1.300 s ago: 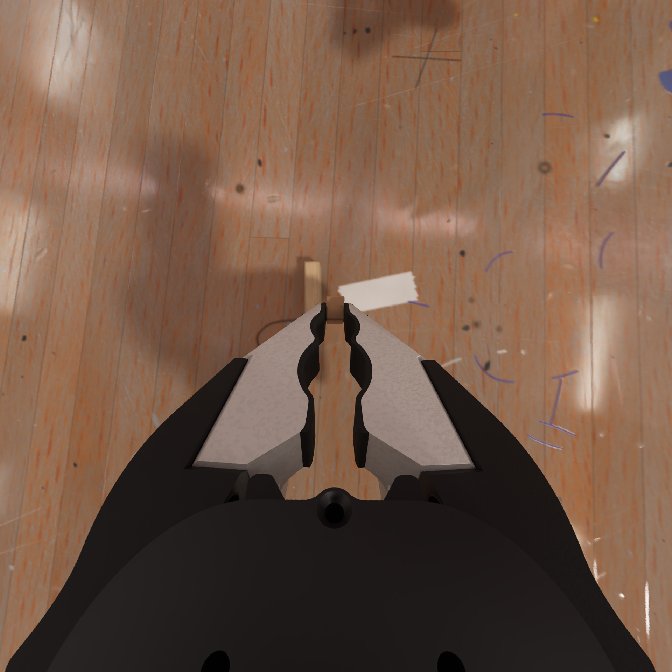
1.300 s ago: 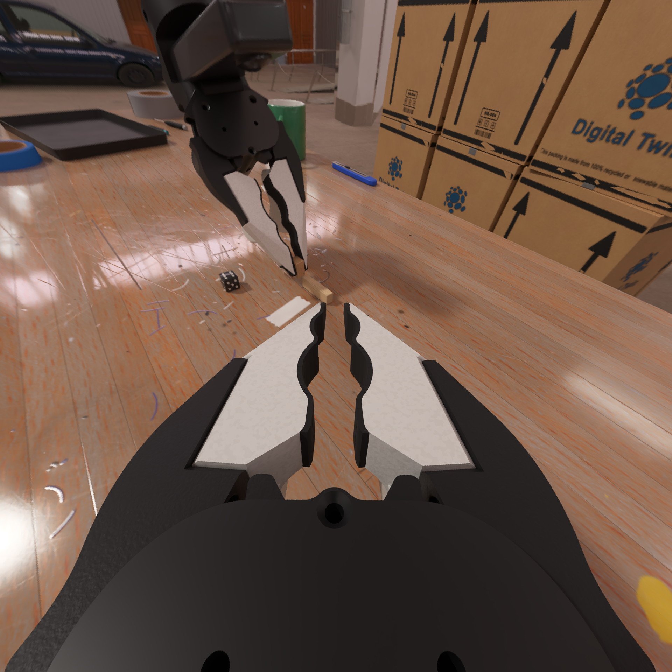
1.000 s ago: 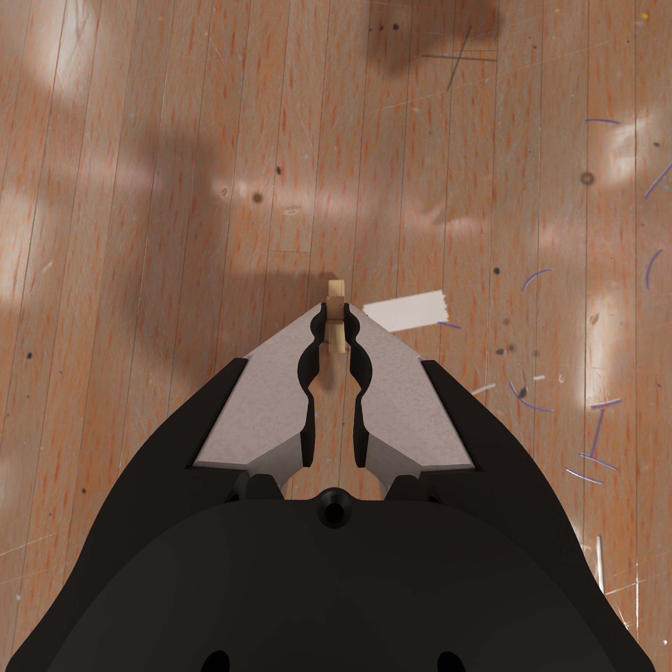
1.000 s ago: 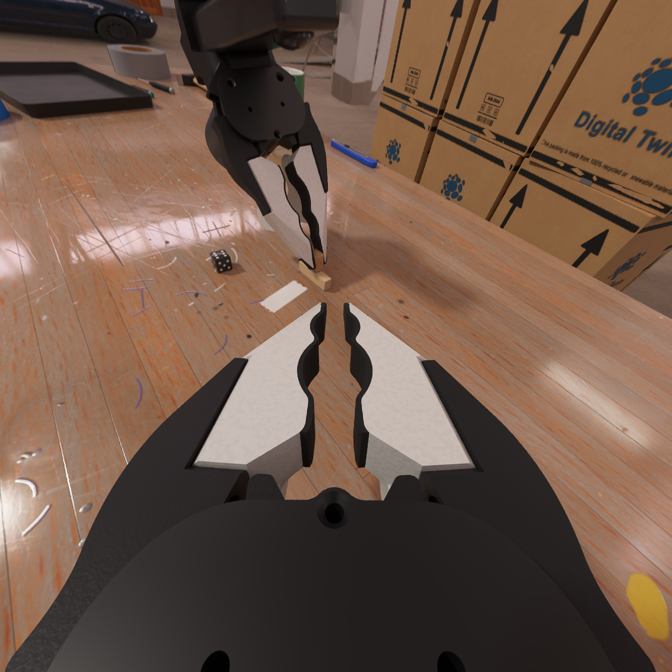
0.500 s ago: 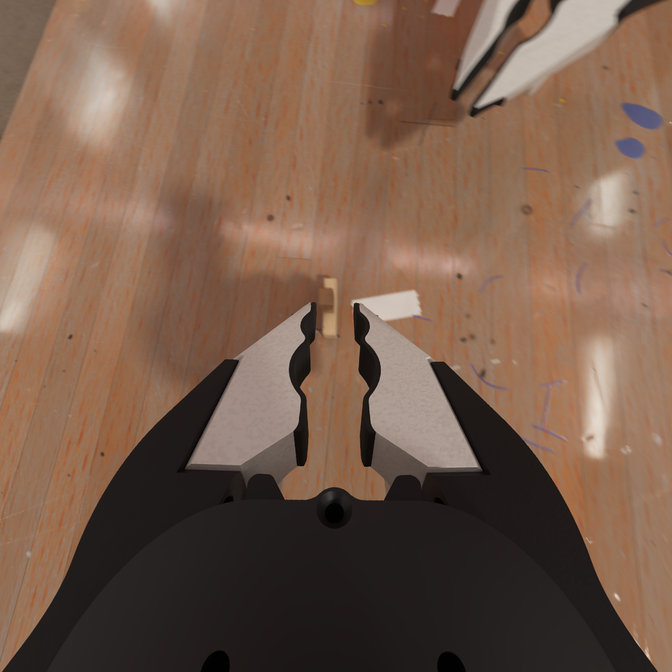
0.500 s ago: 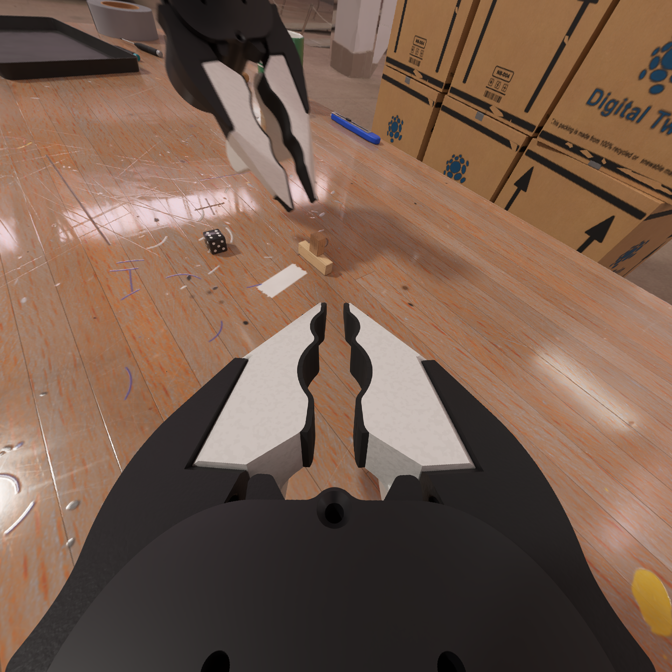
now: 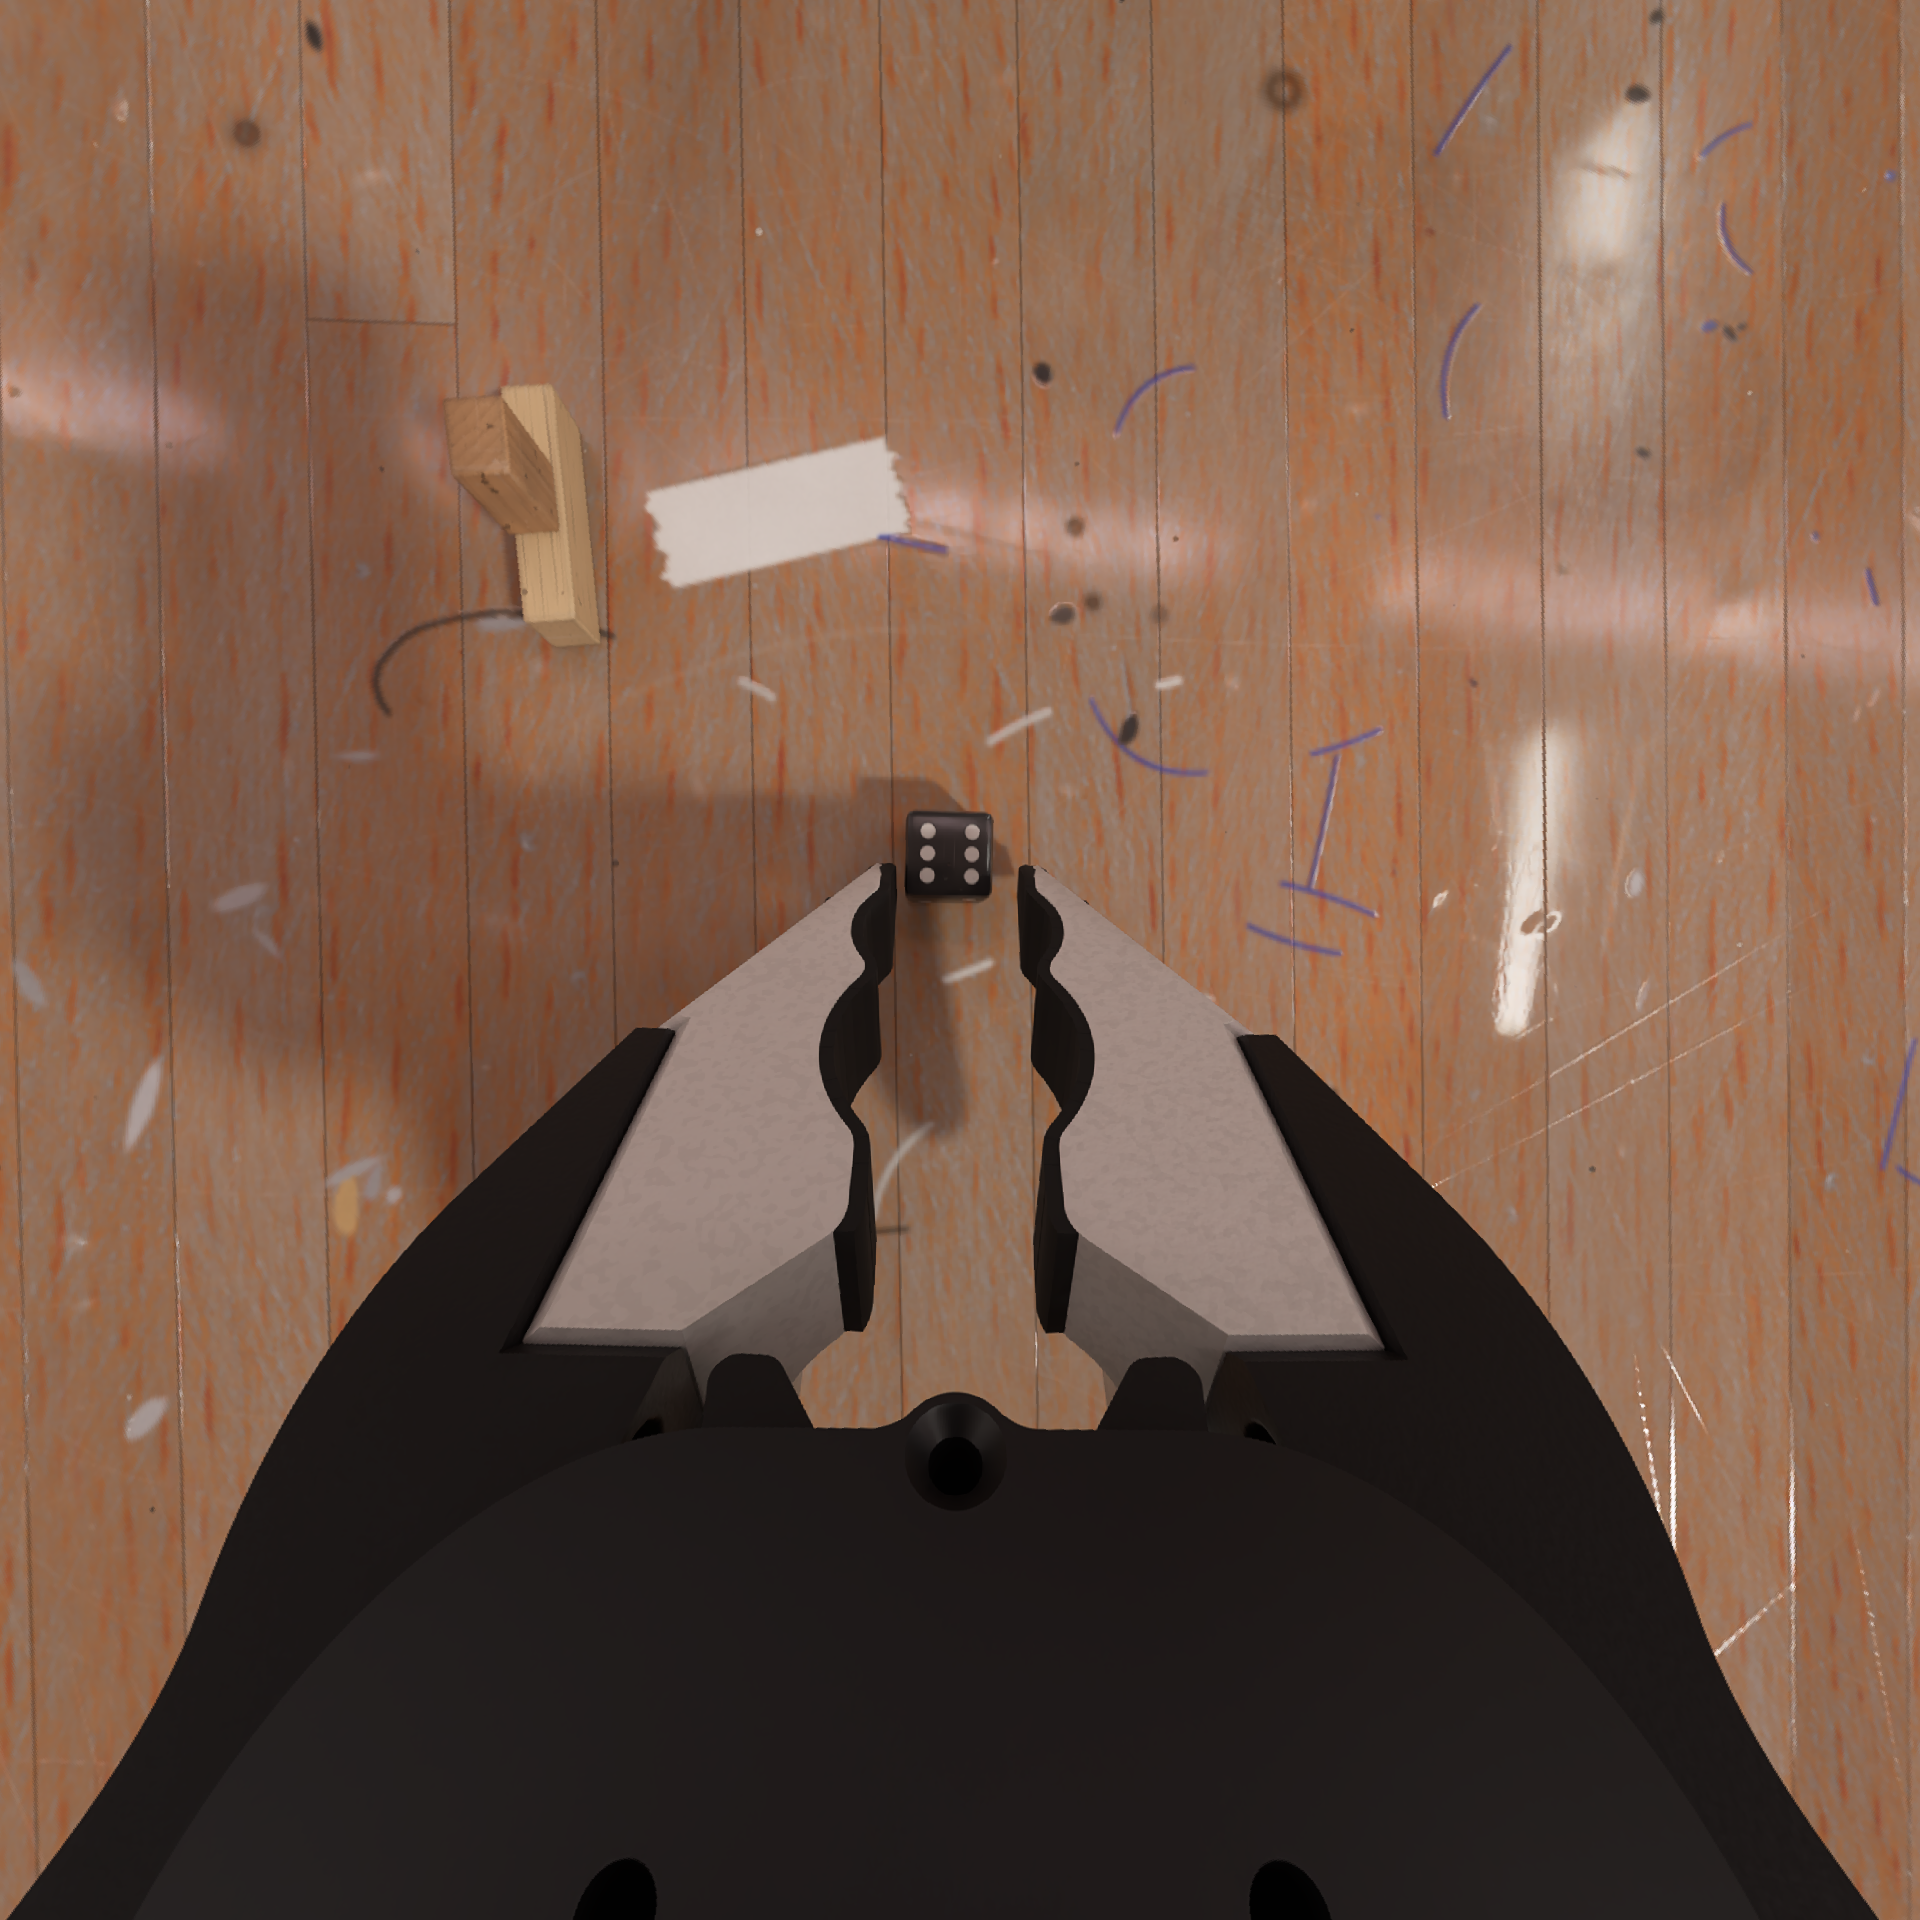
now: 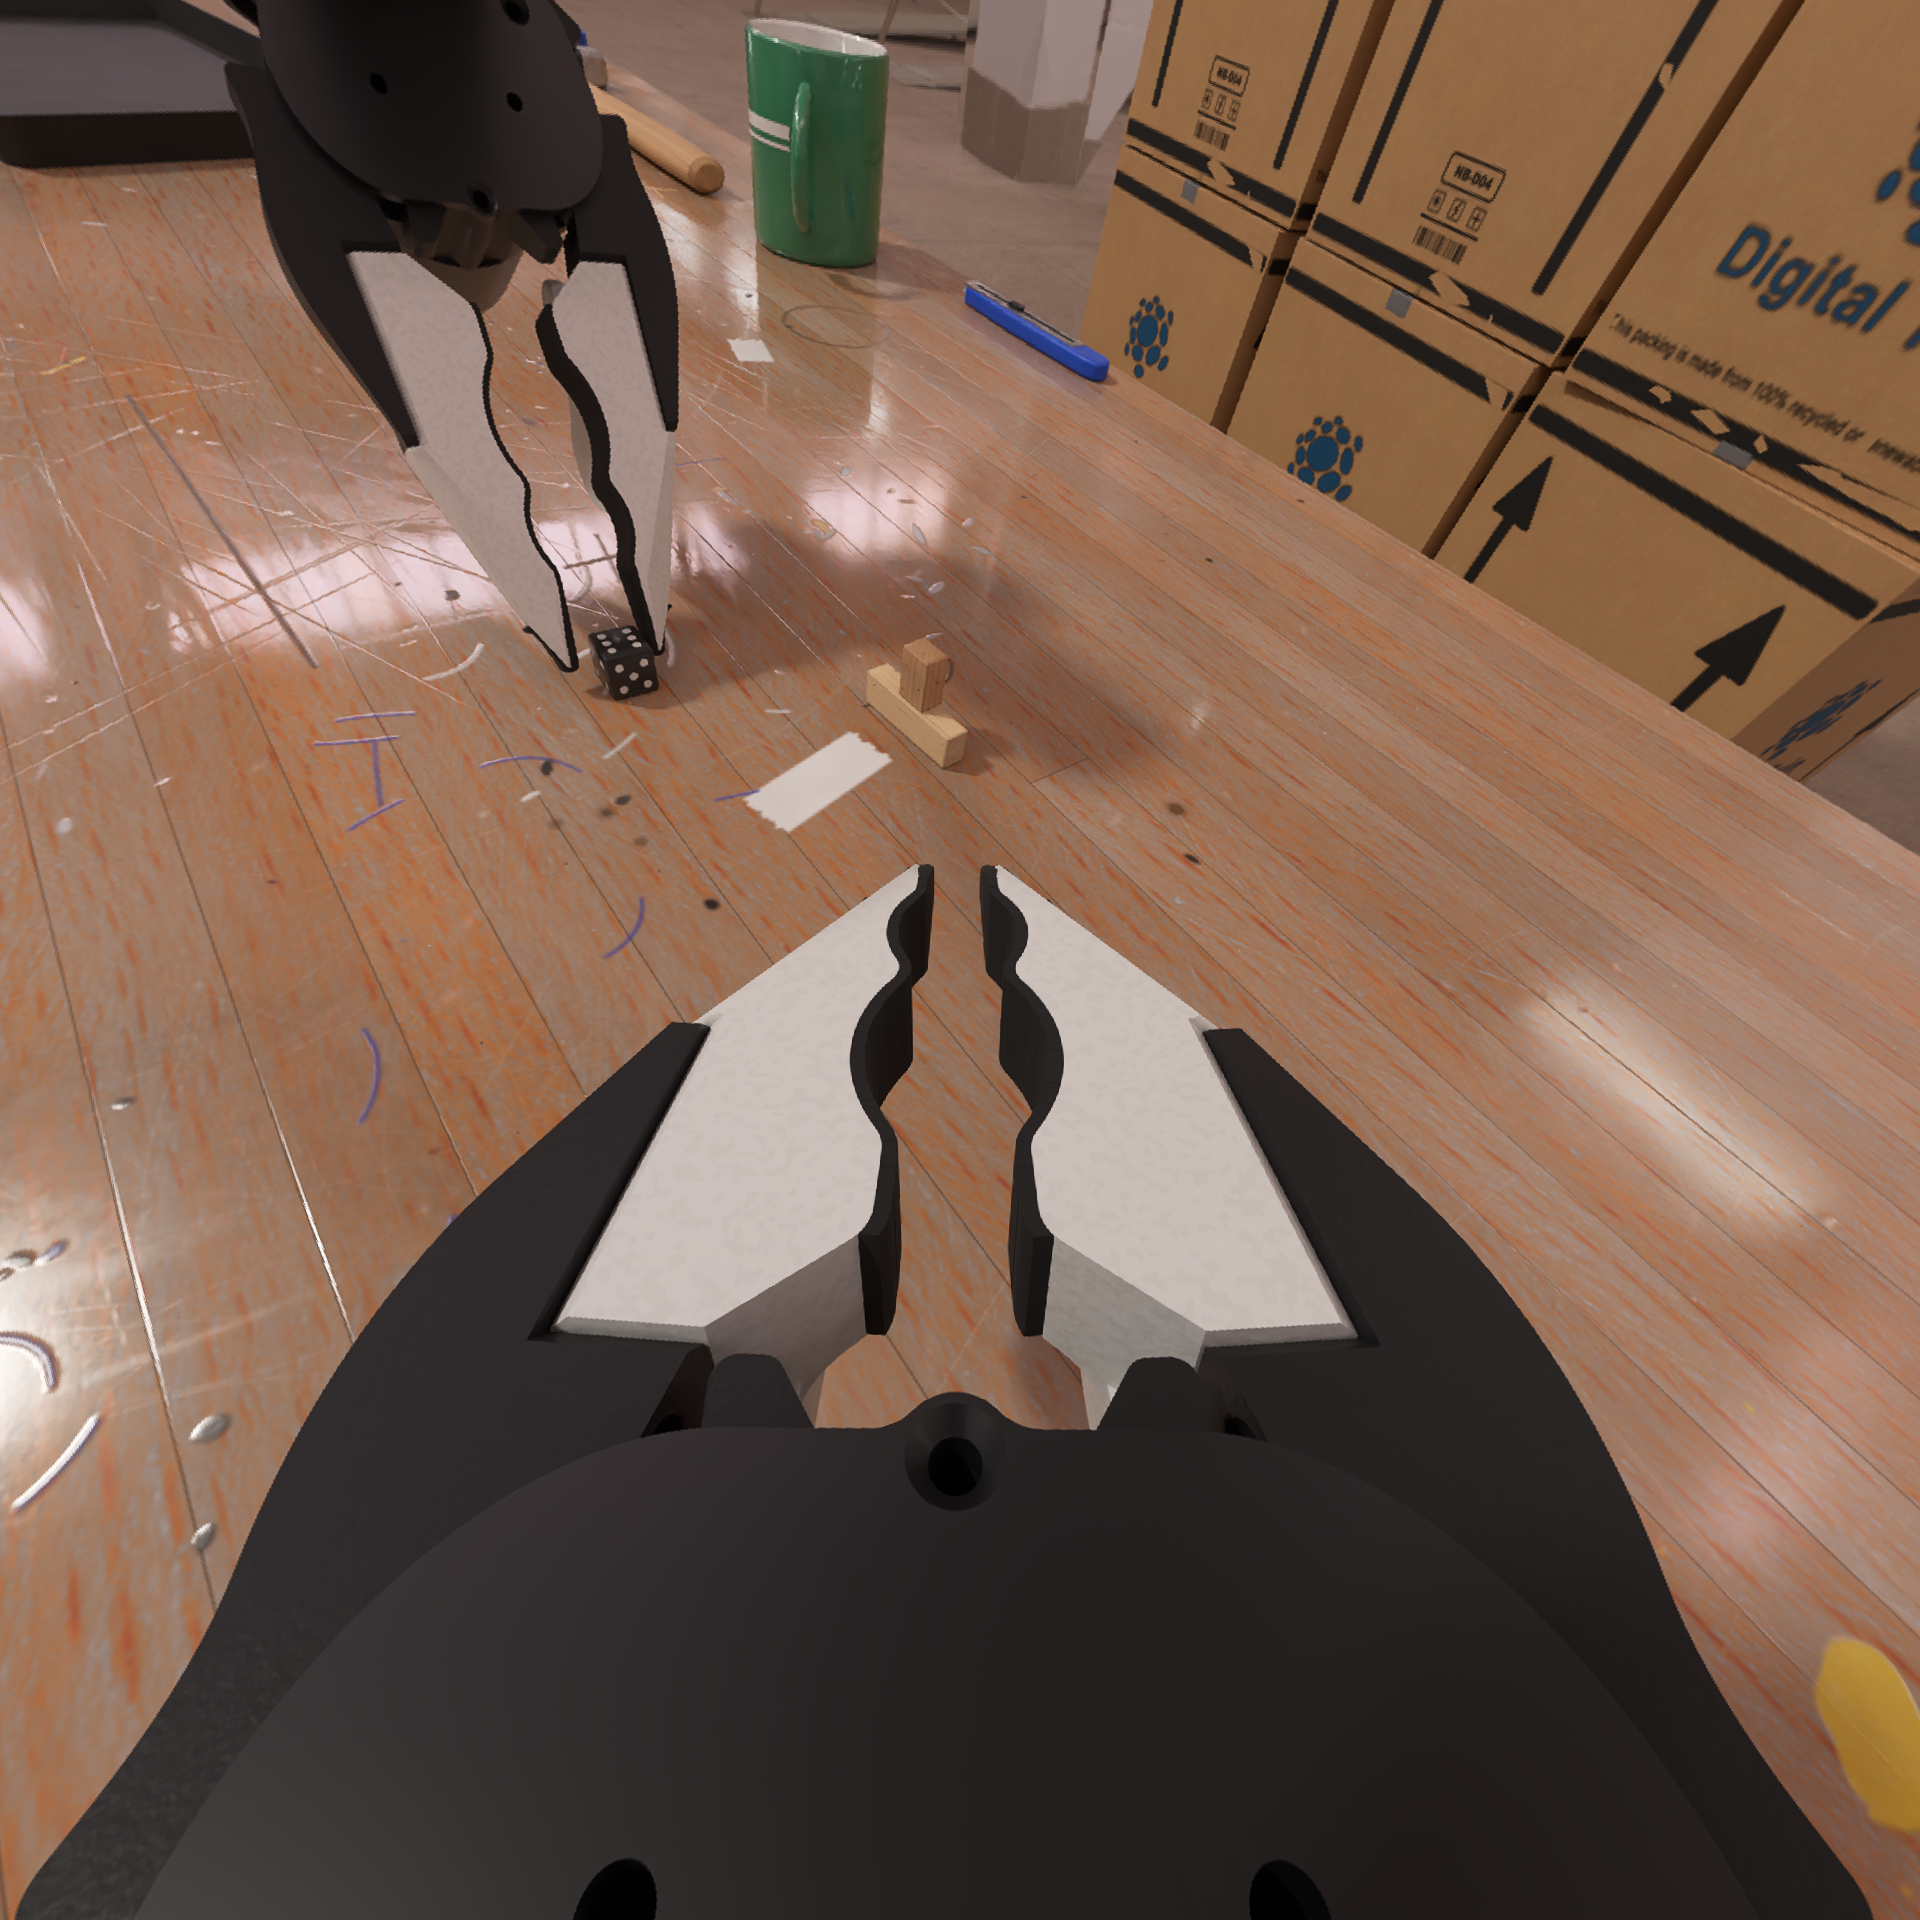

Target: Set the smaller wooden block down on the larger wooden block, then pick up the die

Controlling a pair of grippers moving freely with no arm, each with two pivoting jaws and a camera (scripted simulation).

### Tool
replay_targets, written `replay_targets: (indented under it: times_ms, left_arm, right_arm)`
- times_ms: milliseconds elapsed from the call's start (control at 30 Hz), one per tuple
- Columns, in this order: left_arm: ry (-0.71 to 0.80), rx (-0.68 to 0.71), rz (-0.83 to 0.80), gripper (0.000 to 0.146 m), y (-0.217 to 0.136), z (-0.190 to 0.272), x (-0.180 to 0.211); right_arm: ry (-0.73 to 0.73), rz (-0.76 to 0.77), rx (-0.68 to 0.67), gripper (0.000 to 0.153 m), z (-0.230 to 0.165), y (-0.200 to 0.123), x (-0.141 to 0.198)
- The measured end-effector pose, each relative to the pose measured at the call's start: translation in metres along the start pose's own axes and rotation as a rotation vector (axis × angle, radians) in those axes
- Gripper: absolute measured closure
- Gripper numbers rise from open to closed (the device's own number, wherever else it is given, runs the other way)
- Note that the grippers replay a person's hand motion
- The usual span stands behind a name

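Observation:
The small wooden block (image 7: 499, 462) rests across the larger wooden block (image 7: 561, 540) at upper left in the left wrist view; both also show in the right wrist view, the small one (image 8: 923, 670) on the large one (image 8: 920, 722). The black die (image 7: 948, 854) lies on the table just ahead of my left gripper (image 7: 953, 878), which is open and empty. In the right wrist view the left gripper (image 8: 611, 649) points down with a finger on each side of the die (image 8: 625, 665). My right gripper (image 8: 956, 873) hovers nearer, jaws almost together, empty.
A strip of white tape (image 8: 821, 779) lies between die and blocks. A green mug (image 8: 821, 145), a wooden stick (image 8: 665, 145) and a blue tool (image 8: 1034, 332) lie farther back. Stacked cardboard boxes (image 8: 1558, 312) stand beyond the table's right edge.
My left gripper let go of the small block on the larger block, lifted, opened wider and moved across to the die. The right gripper has hardly moved.

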State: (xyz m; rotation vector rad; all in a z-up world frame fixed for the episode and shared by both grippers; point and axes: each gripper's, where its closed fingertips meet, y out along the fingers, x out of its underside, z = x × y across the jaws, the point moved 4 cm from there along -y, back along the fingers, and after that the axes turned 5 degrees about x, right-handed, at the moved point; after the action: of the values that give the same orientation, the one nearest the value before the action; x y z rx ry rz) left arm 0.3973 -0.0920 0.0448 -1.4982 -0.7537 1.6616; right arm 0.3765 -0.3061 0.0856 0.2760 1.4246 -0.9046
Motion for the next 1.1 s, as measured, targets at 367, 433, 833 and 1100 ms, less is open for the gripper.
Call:
replay_targets:
  times_ms: [367, 433, 833, 1100]
  left_arm:
    - [0.003, -0.001, 0.033, 0.13, 0.0043, -0.0009, -0.0049]
    - [0.004, -0.004, 0.035, 0.13, 0.0045, -0.001, -0.0053]
    - [0.007, -0.019, 0.05, 0.13, 0.0048, -0.0018, -0.0065]
    - [-0.001, -0.033, 0.066, 0.13, 0.003, -0.0035, -0.0065]
  right_arm:
    - [0.001, -0.01, -0.001, 0.144, -0.0003, 0.0007, 0.0018]
    - [-0.003, -0.012, 0.0, 0.144, -0.0008, 0.0008, 0.0019]
    - [-0.004, -0.02, 0.004, 0.144, -0.0011, 0.0017, 0.0031]
    - [-0.008, -0.025, 0.012, 0.144, 0.0, 0.0015, 0.0039]
